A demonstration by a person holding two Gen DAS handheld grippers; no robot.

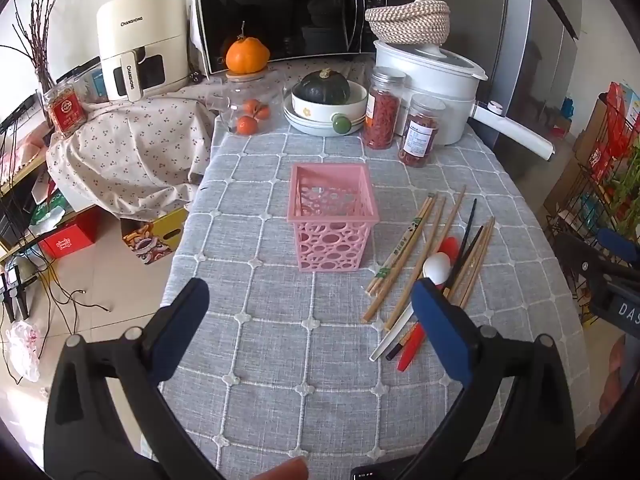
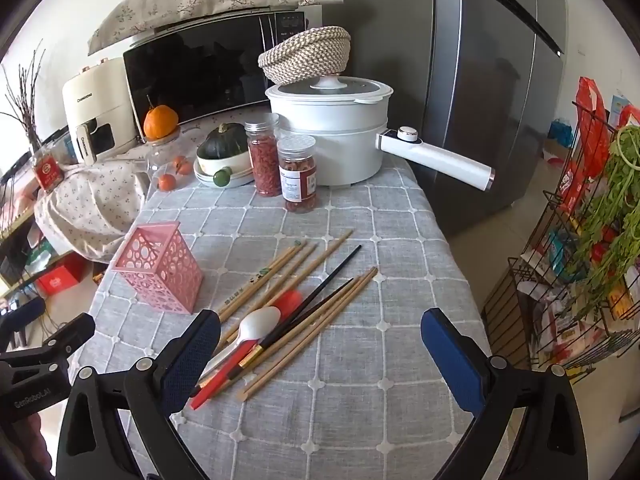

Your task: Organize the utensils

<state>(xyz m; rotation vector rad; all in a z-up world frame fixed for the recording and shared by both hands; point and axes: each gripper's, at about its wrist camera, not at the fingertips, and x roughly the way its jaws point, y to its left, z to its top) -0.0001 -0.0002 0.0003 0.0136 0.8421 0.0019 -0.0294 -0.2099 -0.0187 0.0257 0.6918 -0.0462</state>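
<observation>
A pink perforated utensil basket [image 1: 333, 220] [image 2: 162, 266] stands upright and empty on the grey checked tablecloth [image 1: 280, 344]. To its right lies a loose pile: several wooden chopsticks [image 1: 416, 248] [image 2: 280, 276], black chopsticks [image 1: 466, 240] [image 2: 328, 284], a white spoon [image 1: 436, 268] [image 2: 260, 322] and a red spoon [image 1: 412, 346] [image 2: 224, 376]. My left gripper [image 1: 312, 316] hovers open over the cloth in front of the basket, its right finger overlapping the pile. My right gripper [image 2: 320, 344] hovers open just right of the pile with nothing between its fingers.
At the back stand a white electric pot [image 2: 332, 136] with a long handle, two red-filled jars [image 2: 298, 176], a bowl with a dark squash [image 1: 326, 88], a glass jar topped by an orange [image 1: 246, 56], a microwave [image 1: 288, 12] and an air fryer [image 1: 142, 40]. The table drops off left and right; a wire rack [image 2: 580, 240] stands right.
</observation>
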